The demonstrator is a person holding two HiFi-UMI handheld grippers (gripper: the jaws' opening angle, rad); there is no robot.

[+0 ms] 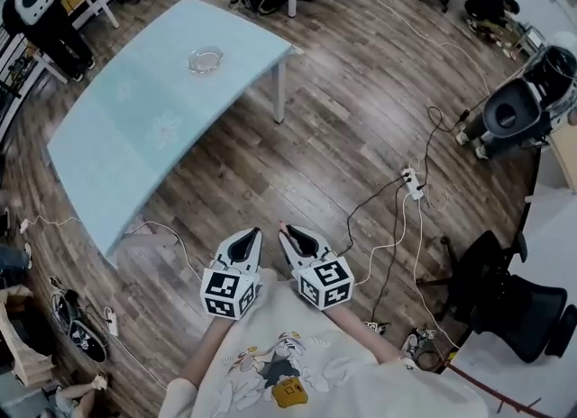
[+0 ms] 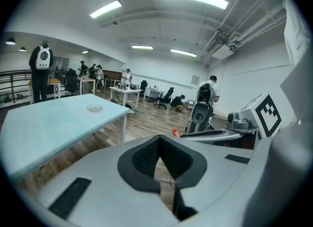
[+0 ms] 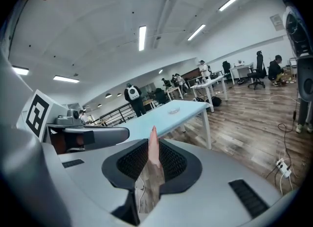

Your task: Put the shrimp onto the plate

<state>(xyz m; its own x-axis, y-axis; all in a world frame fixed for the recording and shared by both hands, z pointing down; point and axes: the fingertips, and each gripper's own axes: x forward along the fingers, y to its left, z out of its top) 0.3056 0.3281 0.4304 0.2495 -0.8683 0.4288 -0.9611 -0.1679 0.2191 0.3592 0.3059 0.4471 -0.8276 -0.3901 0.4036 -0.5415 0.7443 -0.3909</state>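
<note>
A clear glass plate [image 1: 206, 60] sits near the far end of a pale blue table [image 1: 135, 146]; it also shows small in the left gripper view [image 2: 94, 107] and the right gripper view [image 3: 174, 110]. Both grippers are held close to the person's chest, well short of the table. My right gripper [image 1: 287, 231] is shut on a thin pinkish shrimp [image 3: 153, 145], whose tip pokes out past the jaws [image 1: 281, 225]. From the left gripper view that shrimp tip [image 2: 174, 132] looks orange. My left gripper [image 1: 252, 232] is shut with nothing in it [image 2: 160, 140].
Wood floor lies between me and the table. A power strip [image 1: 413, 182] with white and black cables is on the floor to the right. A black office chair [image 1: 505, 295] and a grey machine [image 1: 514, 114] stand further right. Shoes [image 1: 77, 326] lie at lower left.
</note>
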